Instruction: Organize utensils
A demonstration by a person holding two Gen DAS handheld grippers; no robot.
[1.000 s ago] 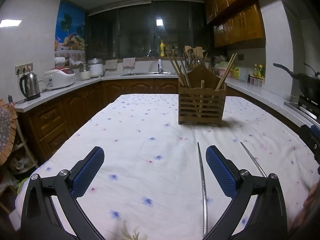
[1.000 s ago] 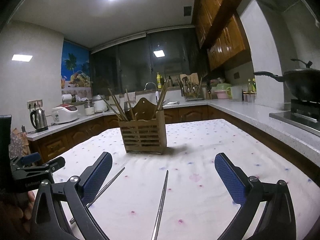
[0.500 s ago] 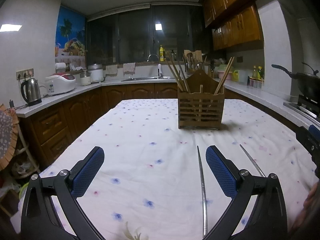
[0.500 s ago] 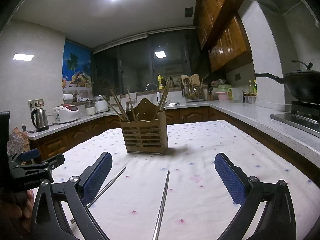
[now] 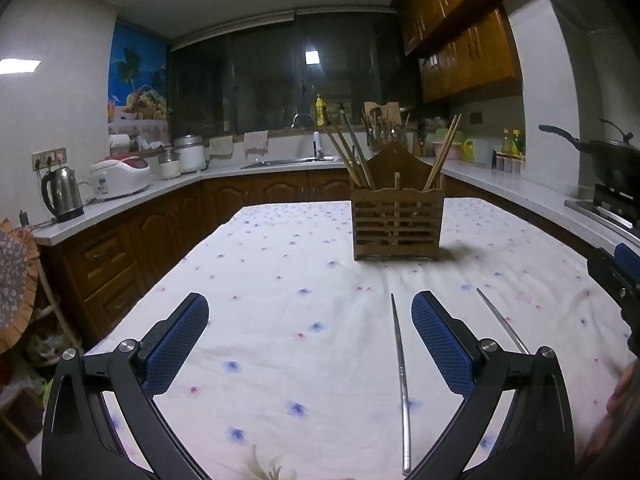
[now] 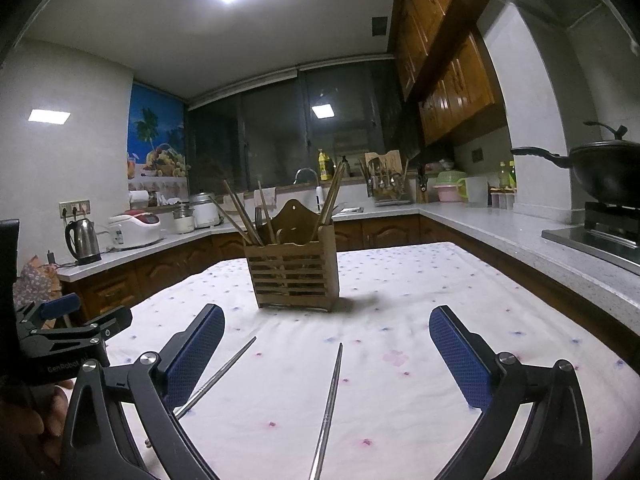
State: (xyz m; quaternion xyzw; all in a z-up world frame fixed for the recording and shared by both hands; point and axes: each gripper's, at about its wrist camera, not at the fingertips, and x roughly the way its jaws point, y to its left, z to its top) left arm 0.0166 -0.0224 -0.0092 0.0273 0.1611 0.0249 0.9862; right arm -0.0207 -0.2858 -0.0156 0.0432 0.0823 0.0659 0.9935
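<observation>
A wooden slatted utensil holder (image 5: 397, 220) with several wooden chopsticks stands on the flowered tablecloth (image 5: 280, 280); it also shows in the right wrist view (image 6: 294, 276). Two metal chopsticks lie flat on the cloth. In the left wrist view one metal chopstick (image 5: 401, 380) lies between my fingers near the right one, the other metal chopstick (image 5: 500, 324) lies to the right. In the right wrist view one chopstick (image 6: 330, 400) lies between the fingers, the other chopstick (image 6: 218, 374) by the left finger. My left gripper (image 5: 310, 340) and right gripper (image 6: 326, 352) are open and empty above the cloth.
Counters wrap around the table. A kettle (image 5: 62, 194) and rice cooker (image 5: 120, 176) stand on the left counter. A black wok (image 6: 604, 174) sits on the stove at right. The left gripper (image 6: 72, 320) shows at the left of the right wrist view.
Both views have tilted up slightly and the holder sits a little lower in frame. The chopsticks have not moved. Both grippers stay open.
</observation>
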